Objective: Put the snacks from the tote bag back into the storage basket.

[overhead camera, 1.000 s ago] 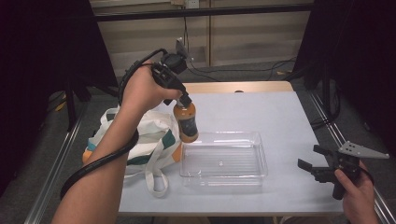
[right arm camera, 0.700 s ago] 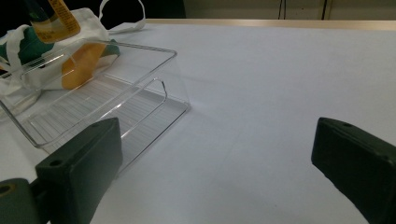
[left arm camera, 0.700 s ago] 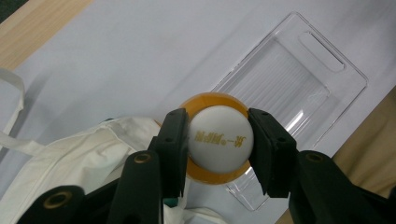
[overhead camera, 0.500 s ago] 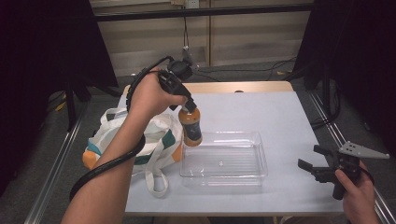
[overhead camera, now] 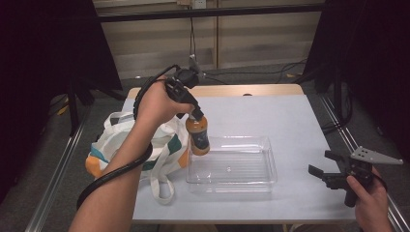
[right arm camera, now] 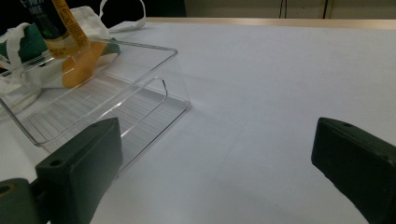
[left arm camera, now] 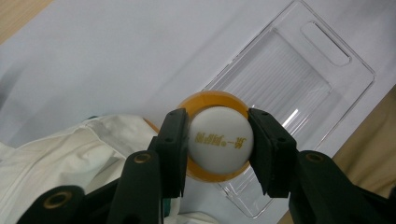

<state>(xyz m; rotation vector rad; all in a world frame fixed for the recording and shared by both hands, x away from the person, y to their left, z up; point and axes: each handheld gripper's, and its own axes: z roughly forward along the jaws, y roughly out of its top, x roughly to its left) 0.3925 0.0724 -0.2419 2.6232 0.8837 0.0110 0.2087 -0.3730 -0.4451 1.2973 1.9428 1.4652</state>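
An orange drink bottle (overhead camera: 198, 134) with a white cap (left arm camera: 219, 140) and a dark label hangs upright over the left end of a clear plastic tray (overhead camera: 232, 166). My left gripper (overhead camera: 195, 114) is shut on its cap, jaws pointing down. In the left gripper view the two black pads (left arm camera: 173, 140) press the cap from both sides, with the tray (left arm camera: 299, 79) below. In the right gripper view the bottle (right arm camera: 60, 28) shows at the tray's (right arm camera: 107, 93) far end. My right gripper (overhead camera: 323, 164) stands open near the table's front right edge, nothing between its jaws.
A white cloth bag (overhead camera: 121, 145) with green and orange patches lies at the table's left, beside the tray. The white tabletop (overhead camera: 290, 125) stretches to the right of the tray. Dark curtains and metal rails flank the table.
My left gripper has carried the bottle down and to the right, from beside the bag to over the tray's left end. The right gripper has stayed put.
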